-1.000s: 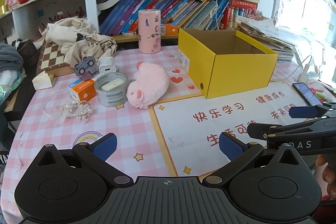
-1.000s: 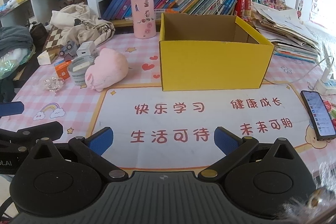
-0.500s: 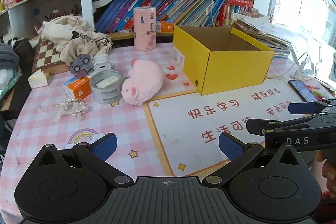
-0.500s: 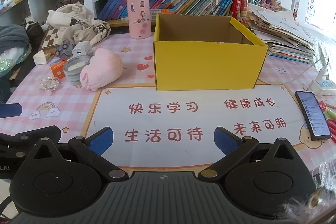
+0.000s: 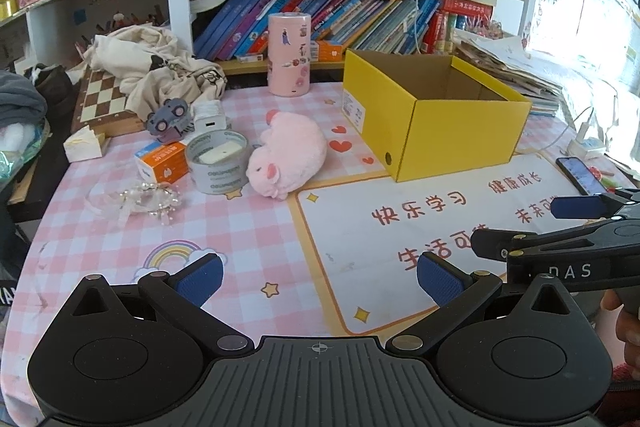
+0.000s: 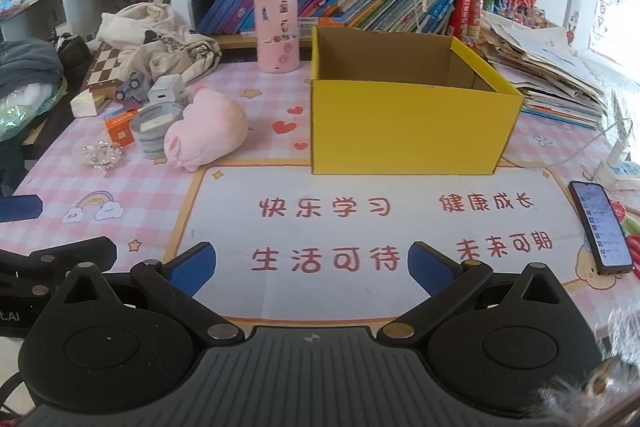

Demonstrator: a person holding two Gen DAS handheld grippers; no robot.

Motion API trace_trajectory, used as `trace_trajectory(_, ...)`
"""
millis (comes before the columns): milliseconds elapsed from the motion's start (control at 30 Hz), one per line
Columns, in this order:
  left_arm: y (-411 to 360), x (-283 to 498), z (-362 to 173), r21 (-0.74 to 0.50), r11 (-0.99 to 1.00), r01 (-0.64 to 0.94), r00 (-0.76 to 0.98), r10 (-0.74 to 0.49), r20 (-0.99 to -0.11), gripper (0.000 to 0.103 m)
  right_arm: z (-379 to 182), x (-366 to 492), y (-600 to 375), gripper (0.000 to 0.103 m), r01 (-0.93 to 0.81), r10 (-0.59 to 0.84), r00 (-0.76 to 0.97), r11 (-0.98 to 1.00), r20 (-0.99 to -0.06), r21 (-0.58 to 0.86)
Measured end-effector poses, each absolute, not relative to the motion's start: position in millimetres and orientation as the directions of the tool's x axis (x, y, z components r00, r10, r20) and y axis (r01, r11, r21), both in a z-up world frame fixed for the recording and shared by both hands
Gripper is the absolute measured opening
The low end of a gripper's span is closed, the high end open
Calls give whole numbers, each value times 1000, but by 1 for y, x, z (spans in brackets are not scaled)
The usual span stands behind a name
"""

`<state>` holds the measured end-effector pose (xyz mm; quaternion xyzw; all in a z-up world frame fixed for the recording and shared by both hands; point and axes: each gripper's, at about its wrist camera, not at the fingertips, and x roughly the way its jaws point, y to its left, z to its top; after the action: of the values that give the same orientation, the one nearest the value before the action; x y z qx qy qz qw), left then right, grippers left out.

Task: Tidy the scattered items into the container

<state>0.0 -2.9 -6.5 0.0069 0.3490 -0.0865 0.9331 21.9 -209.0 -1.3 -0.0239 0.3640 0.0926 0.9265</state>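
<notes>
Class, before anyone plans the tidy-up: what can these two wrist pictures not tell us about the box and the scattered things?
- Yellow box floor: hidden by its own front wall in the right wrist view, only partly shown in the left.
- Orange carton: print too small to read; the tape roll overlaps it.
- Beaded trinket: too small and glittery to identify.
- Toy car: far and small, partly hidden by the white adapter.

Left gripper (image 5: 320, 277): black ribbed housing, two round black discs, silver rivets at the linkages.
Finger pads (image 5: 199, 279): blue, textured.
Right gripper (image 6: 312, 265): same black build, blue pads; seen from the side, white letters "DAS".
</notes>
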Motion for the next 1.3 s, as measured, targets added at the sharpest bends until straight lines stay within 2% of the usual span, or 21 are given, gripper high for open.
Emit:
trace_trajectory(900,23,20,-15,-45,998,49,731,-66,-679,103,-8,67,-170,103,-346,270,659,937,-702,35)
trace_trajectory(1300,42,41,-24,-85,996,-40,718,-30,-696,103,-15,102,-146,103,-440,318,610,898,-726,24)
